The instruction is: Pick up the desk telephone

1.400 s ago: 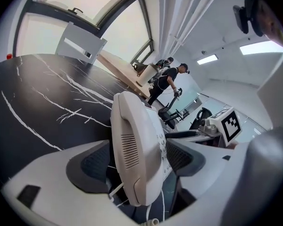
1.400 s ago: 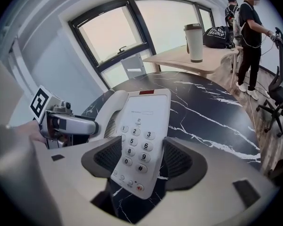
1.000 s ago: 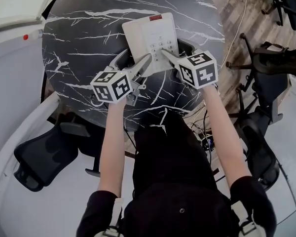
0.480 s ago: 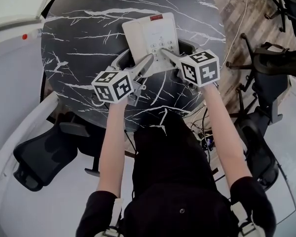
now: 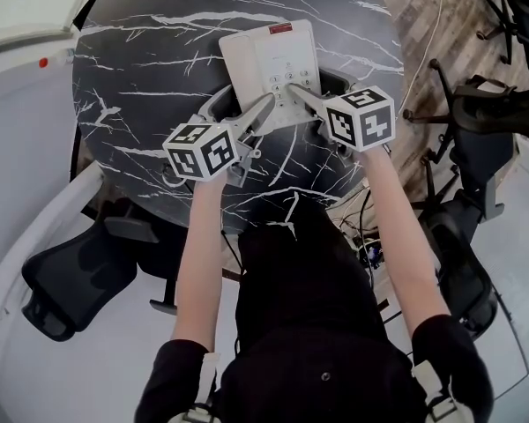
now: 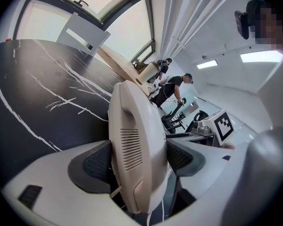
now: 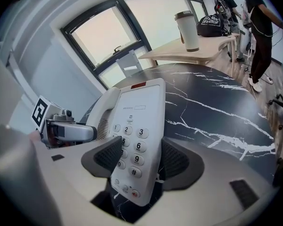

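A white desk telephone (image 5: 269, 64) with its handset on the left lies on the round black marble table (image 5: 150, 69). My left gripper (image 5: 257, 113) is shut on the phone's handset side near the front edge. In the left gripper view the handset (image 6: 134, 145) fills the gap between both dark pads (image 6: 96, 166). My right gripper (image 5: 298, 95) is shut on the keypad side. The right gripper view has the keypad (image 7: 134, 140) clamped between its pads (image 7: 177, 159), with the phone's near end tilted off the table.
Black office chairs stand at the lower left (image 5: 75, 280) and on the right (image 5: 476, 113). Cables lie on the floor under the table's near edge (image 5: 361, 236). A lidded cup (image 7: 186, 29) stands on a wooden desk behind, with people standing nearby.
Both grippers and the telephone between them have shifted slightly away from me, up in the head view. The jaws stay shut on it.
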The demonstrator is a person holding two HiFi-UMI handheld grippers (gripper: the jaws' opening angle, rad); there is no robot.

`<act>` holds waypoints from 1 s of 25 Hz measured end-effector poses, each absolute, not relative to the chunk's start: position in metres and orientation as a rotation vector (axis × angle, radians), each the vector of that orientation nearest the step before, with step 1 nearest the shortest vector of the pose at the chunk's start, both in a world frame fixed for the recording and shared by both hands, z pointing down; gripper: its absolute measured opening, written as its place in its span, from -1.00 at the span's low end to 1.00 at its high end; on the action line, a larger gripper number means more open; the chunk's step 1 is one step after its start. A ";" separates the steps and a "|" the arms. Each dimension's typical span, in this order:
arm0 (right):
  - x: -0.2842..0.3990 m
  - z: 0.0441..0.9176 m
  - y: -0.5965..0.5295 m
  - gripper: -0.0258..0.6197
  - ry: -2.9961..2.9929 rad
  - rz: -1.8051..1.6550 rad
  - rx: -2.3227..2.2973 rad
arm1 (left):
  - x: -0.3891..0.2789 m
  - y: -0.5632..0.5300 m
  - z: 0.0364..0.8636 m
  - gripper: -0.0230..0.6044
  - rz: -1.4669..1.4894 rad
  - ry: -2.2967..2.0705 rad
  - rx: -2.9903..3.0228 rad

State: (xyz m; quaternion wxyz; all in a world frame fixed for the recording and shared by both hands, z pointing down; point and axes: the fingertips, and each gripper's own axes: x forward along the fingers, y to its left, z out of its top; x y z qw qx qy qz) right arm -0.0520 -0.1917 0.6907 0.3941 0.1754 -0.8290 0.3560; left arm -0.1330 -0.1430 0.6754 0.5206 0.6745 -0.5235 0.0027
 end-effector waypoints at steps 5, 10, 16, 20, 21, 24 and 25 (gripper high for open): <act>-0.051 0.690 -0.191 -0.06 -2.082 0.899 0.461 | -0.132 -0.142 0.675 0.26 0.037 -1.256 1.606; -0.050 0.691 -0.190 -0.06 -2.051 0.918 0.476 | -0.132 -0.143 0.675 0.24 0.056 -1.256 1.600; -0.045 0.684 -0.187 -0.07 -2.041 0.917 0.476 | -0.126 -0.140 0.669 0.22 0.078 -1.256 1.595; -0.044 0.676 -0.187 -0.07 -2.048 0.917 0.486 | -0.126 -0.140 0.661 0.22 0.063 -1.270 1.597; -0.043 0.673 -0.186 -0.07 -2.049 0.918 0.490 | -0.125 -0.139 0.658 0.22 0.062 -1.271 1.597; -0.041 0.664 -0.182 -0.07 -2.055 0.924 0.497 | -0.123 -0.136 0.649 0.21 0.053 -1.271 1.602; -0.039 0.661 -0.181 -0.07 -2.058 0.926 0.500 | -0.122 -0.135 0.646 0.21 0.049 -1.272 1.603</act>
